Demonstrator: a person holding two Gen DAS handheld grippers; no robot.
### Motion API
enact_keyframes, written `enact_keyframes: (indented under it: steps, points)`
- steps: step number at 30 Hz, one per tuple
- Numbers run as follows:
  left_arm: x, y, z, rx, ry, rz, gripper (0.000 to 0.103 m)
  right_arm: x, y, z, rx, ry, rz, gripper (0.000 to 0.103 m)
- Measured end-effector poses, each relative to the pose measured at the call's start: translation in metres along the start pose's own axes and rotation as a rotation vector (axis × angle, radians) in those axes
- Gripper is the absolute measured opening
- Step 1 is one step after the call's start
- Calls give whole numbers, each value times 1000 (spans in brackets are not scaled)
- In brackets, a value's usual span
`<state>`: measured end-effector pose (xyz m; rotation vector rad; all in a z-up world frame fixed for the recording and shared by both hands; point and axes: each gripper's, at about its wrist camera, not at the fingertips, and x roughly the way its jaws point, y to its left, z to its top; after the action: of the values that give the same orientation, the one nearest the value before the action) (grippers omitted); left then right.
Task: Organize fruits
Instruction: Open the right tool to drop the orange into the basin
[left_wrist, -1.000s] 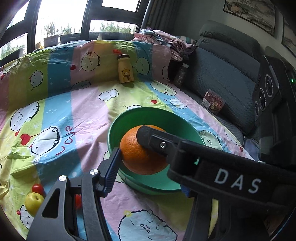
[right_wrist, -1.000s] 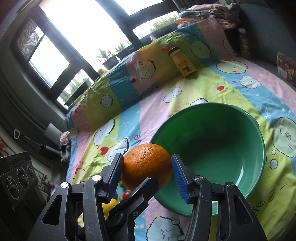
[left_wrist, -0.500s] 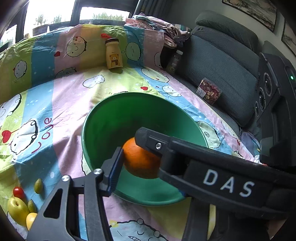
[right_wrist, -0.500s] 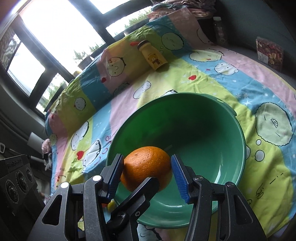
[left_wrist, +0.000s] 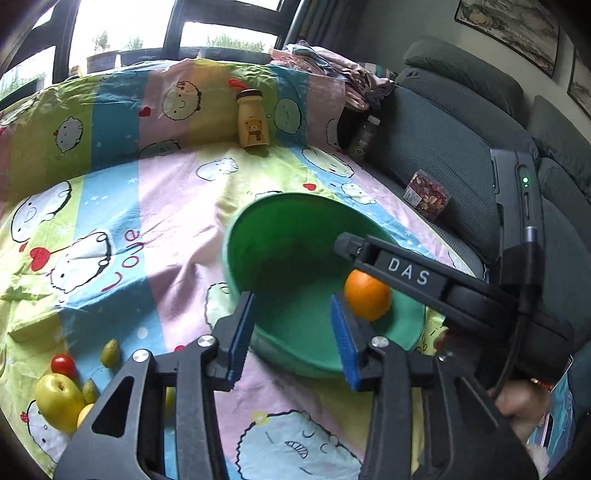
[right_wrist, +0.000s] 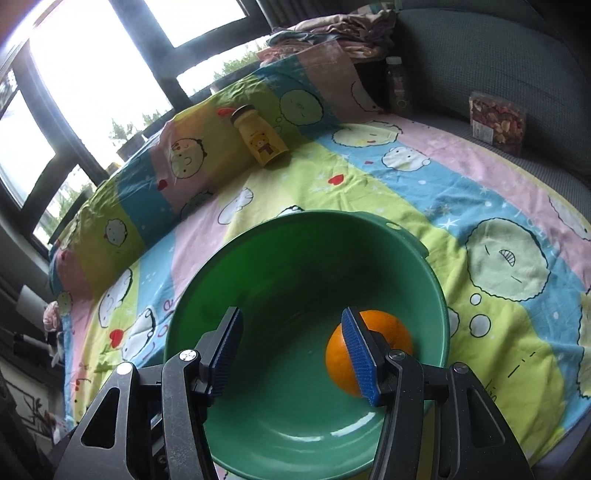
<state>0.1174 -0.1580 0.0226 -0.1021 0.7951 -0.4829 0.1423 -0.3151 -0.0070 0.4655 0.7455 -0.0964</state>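
An orange (right_wrist: 369, 354) lies inside the green bowl (right_wrist: 258, 251) on its right side, free of any grip; it also shows in the left wrist view (left_wrist: 367, 295). My right gripper (right_wrist: 291, 350) is open and empty over the bowl, its right pad in front of the orange. My left gripper (left_wrist: 291, 332) is open and empty at the near rim of the bowl (left_wrist: 280, 218). The right gripper's arm (left_wrist: 424, 280) crosses the left wrist view above the orange. More fruit lies at the lower left: a yellow-green apple (left_wrist: 59, 400), a cherry tomato (left_wrist: 63, 364) and small green fruits (left_wrist: 110, 352).
A yellow bottle (left_wrist: 252, 124) with a bear stands at the back of the cartoon bedsheet (left_wrist: 147, 221). A dark bottle (left_wrist: 364, 138) and a packet of dried fruit (left_wrist: 426, 195) sit by the grey sofa (left_wrist: 443, 129) on the right. Windows are behind.
My right gripper carried the orange over the bowl, opened and let it go; the orange now lies in the bowl. The left gripper drew back towards the near rim.
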Motion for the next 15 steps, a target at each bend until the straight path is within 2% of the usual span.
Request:
enact_keyframes:
  steps: [4, 9, 15]
  points:
    - [-25, 32, -15, -82, 2, 94, 51, 7, 0, 1, -22, -45, -80, 58]
    - [-57, 75, -43, -195, -5, 228, 56, 11, 9, -3, -113, -100, -184, 58]
    - [-84, 112, -73, -318, -20, 294, 61, 19, 9, -6, -129, -80, -265, 58]
